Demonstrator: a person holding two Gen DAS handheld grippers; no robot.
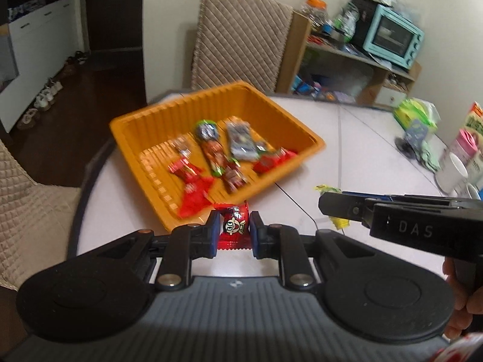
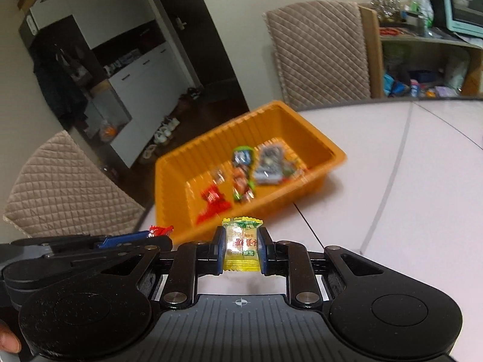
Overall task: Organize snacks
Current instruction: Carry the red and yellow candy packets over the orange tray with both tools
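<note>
An orange ribbed tray [image 1: 145, 120] sits on the white round table [image 1: 347, 157] and holds several wrapped snacks [image 1: 215, 154]. My left gripper [image 1: 235, 226] is shut on a red cartoon-face candy [image 1: 234, 224], held just in front of the tray's near rim. My right gripper [image 2: 241, 242] is shut on a yellow-green wrapped snack [image 2: 241, 246], to the right of the left one and short of the tray [image 2: 302, 117]. The right gripper also shows in the left wrist view [image 1: 335, 206], and the left gripper's tip with red wrapper shows in the right wrist view [image 2: 157, 235].
Quilted chairs [image 1: 238, 39] stand behind and left of the table. A shelf with a teal oven [image 1: 392, 36] is at the back right. A green bag [image 1: 416, 117], a pink cup [image 1: 463, 147] and white mugs [image 1: 452, 175] sit at the table's right.
</note>
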